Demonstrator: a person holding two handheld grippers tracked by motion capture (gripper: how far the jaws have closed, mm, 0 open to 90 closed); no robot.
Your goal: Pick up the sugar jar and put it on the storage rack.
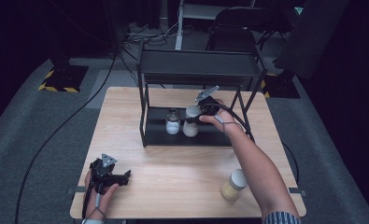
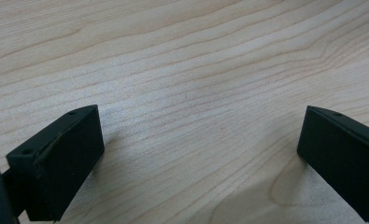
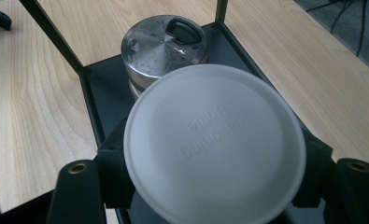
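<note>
On rack's bottom shelf: right tongs clamping white-lidded seasoning bottle beside steel-capped jar; next, just release. Left tongs open.

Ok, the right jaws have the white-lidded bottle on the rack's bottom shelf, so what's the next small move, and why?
Probably open the right gripper and back straight out. The white-lidded seasoning bottle looks upright on the black rack's lower shelf, beside the metal-capped jar, with the jaws clamped on its sides. I can't confirm its base is fully down, so release gently. The left gripper rests open on the table.
</note>
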